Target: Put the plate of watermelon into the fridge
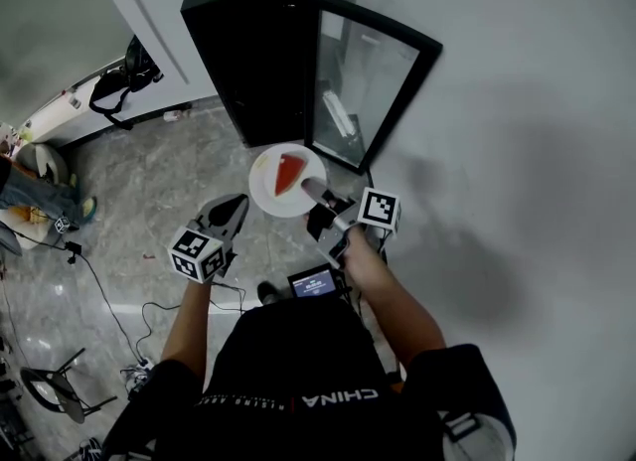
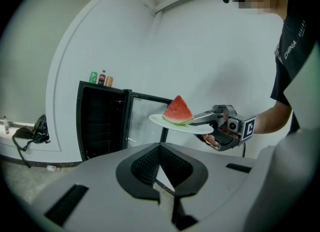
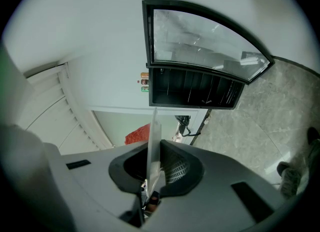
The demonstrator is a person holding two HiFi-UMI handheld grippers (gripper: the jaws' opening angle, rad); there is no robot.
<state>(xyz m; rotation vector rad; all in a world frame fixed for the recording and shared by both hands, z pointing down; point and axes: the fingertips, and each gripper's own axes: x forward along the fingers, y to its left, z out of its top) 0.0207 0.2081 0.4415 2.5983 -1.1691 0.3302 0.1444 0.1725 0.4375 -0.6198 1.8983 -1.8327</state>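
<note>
A white plate (image 1: 266, 191) with a red watermelon wedge (image 1: 288, 173) hangs in the air in front of the small black fridge (image 1: 253, 52). The fridge's glass door (image 1: 363, 81) stands open to the right. My right gripper (image 1: 316, 194) is shut on the plate's near rim. In the right gripper view the plate (image 3: 152, 136) runs edge-on between the jaws, with the wedge (image 3: 138, 135) to its left. My left gripper (image 1: 231, 213) is shut and empty, left of the plate. The left gripper view shows the plate (image 2: 182, 124), the wedge (image 2: 178, 110) and the open fridge (image 2: 102, 121).
Several bottles (image 2: 101, 78) stand on top of the fridge. A black bag (image 1: 124, 76) lies by the wall at the left. Cables (image 1: 129, 320) trail over the marble floor. Another person (image 1: 30, 191) is at the left edge. White wall runs along the right.
</note>
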